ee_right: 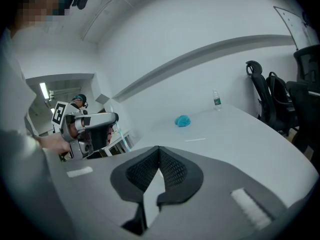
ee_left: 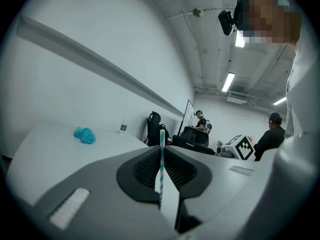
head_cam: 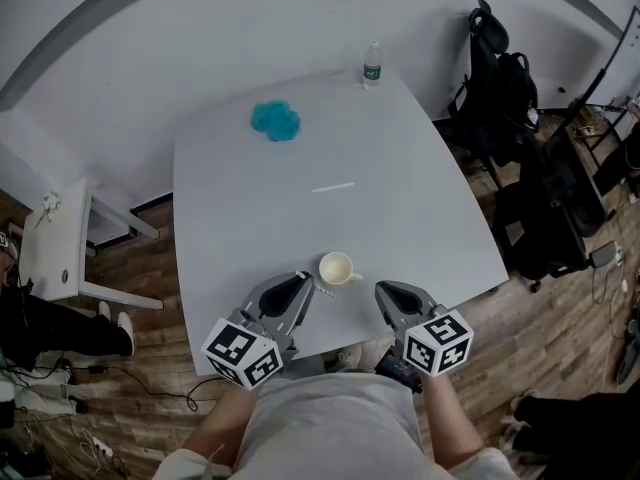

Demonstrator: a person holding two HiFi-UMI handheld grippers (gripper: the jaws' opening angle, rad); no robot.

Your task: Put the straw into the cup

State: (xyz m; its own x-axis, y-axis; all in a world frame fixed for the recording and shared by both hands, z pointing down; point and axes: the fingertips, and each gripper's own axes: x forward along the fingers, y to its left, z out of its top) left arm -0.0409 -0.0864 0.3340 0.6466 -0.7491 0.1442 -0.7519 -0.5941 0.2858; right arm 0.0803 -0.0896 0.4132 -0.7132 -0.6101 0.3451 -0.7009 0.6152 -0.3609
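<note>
A cream cup (head_cam: 337, 269) stands upright near the table's front edge, between my two grippers. My left gripper (head_cam: 306, 282) sits just left of the cup, shut on a teal-and-white striped straw (ee_left: 161, 165) that stands up between its jaws. The straw's end (head_cam: 323, 291) pokes out toward the cup's near left side. In the right gripper view the left gripper (ee_right: 93, 127) and the straw (ee_right: 123, 138) show at the left. My right gripper (head_cam: 383, 290) is to the right of the cup, jaws shut with nothing between them (ee_right: 158, 148).
A thin white stick (head_cam: 333, 186) lies mid-table. A blue crumpled cloth (head_cam: 275, 120) and a water bottle (head_cam: 372, 65) are at the far side. Black chairs with bags (head_cam: 500, 78) stand to the right, a white side table (head_cam: 55, 248) to the left.
</note>
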